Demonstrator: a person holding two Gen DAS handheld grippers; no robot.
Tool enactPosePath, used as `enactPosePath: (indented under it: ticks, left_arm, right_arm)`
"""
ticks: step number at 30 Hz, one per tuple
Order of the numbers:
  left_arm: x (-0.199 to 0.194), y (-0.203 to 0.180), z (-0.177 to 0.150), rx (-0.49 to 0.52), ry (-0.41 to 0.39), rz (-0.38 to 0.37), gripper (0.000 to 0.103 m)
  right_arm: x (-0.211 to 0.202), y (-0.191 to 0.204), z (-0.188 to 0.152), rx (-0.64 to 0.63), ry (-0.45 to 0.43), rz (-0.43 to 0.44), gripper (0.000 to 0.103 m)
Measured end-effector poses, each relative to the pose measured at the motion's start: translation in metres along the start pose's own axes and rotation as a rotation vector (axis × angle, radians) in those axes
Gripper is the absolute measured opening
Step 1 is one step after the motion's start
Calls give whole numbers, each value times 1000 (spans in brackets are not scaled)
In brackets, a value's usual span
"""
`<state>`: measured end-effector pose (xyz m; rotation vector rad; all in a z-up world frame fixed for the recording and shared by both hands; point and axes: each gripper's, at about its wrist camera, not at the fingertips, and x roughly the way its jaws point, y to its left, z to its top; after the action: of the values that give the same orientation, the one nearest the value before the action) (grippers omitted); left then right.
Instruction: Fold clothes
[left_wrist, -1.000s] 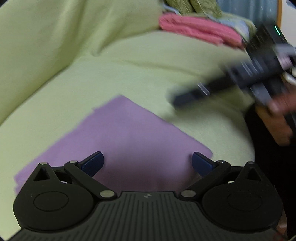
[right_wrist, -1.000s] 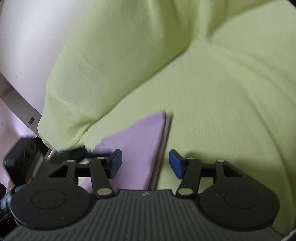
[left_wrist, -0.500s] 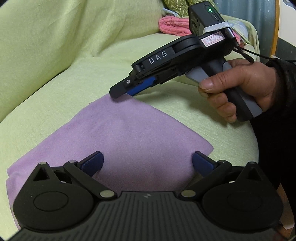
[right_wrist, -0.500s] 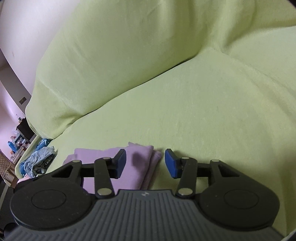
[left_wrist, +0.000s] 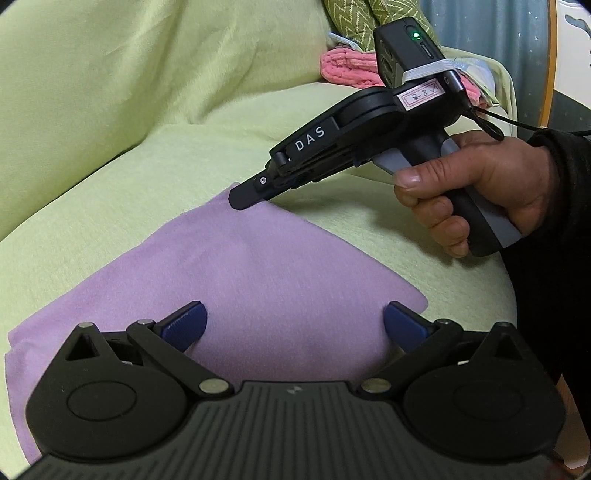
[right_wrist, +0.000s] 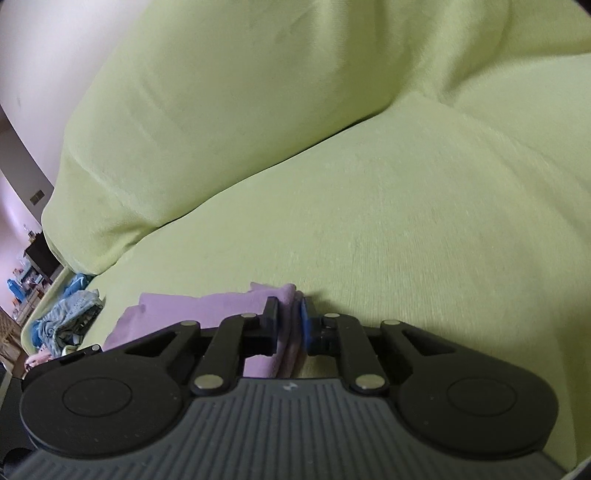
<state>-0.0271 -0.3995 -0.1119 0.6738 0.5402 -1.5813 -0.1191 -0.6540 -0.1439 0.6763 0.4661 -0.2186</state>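
The right tongs (right_wrist: 290, 321) pinch the far corner of the folded purple cloth (left_wrist: 258, 280) on the green sofa (right_wrist: 406, 221), while the left tongs (left_wrist: 293, 325) hover wide open above its near edge.

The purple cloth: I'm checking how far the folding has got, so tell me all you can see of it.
The purple cloth is soft, plain lilac fabric, lying flat on the green sofa cover as a roughly four-sided shape. At its far corner the edge shows doubled layers, so it looks already folded. The right claw is shut on that corner; the left claw hangs open above the near part, apparently not touching.
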Motion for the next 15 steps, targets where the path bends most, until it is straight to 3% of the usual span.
enactPosePath:
  ticks: [8,15]
  left_arm:
    - [-8,-3,0,-22,10,31,103]
    - [-26,55,-11,-224,4,178,102]
  right_arm:
    - [-1,2,-1,-1,-7,-12,8]
    - [-1,7,-2,-25,-7,-25,8]
